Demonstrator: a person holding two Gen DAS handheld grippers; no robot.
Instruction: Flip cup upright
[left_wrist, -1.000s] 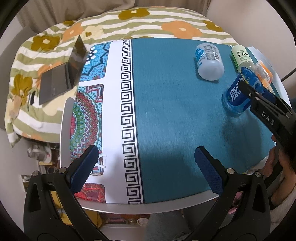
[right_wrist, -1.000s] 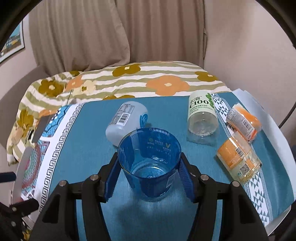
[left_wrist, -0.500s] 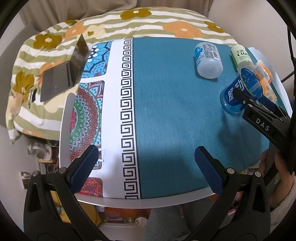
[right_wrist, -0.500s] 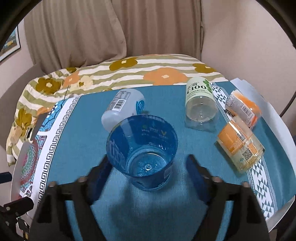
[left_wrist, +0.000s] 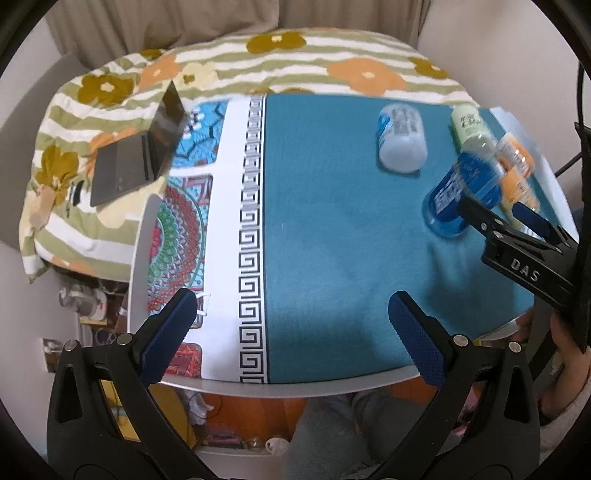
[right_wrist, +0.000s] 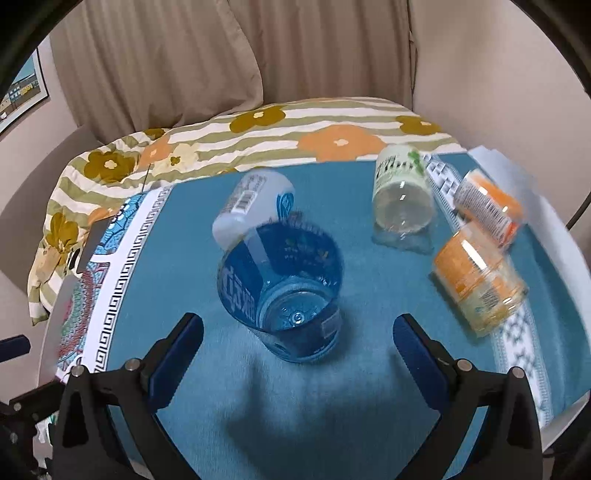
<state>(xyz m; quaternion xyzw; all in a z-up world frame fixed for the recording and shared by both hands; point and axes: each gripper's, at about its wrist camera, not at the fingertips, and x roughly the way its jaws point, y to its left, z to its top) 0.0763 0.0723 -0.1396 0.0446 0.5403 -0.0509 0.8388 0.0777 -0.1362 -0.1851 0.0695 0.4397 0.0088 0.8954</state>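
A clear blue plastic cup (right_wrist: 284, 291) stands upright on the teal tablecloth, mouth up. It also shows at the right in the left wrist view (left_wrist: 461, 192). My right gripper (right_wrist: 297, 354) is open and empty, drawn back just in front of the cup with the jaws wide and clear of it; it shows in the left wrist view (left_wrist: 506, 218) too. My left gripper (left_wrist: 288, 325) is open and empty over the table's near edge, far left of the cup.
A white cup (right_wrist: 251, 206), a green-labelled clear cup (right_wrist: 400, 192) and two orange-labelled cups (right_wrist: 480, 277) (right_wrist: 487, 206) lie on their sides behind and right of the blue cup. A laptop (left_wrist: 140, 155) sits on the flowered bedding at the left. The table edge (left_wrist: 295, 387) is near.
My right gripper opened, let go of the blue cup and pulled back and up. The cup stays standing on the cloth. The left gripper drifted back slightly.
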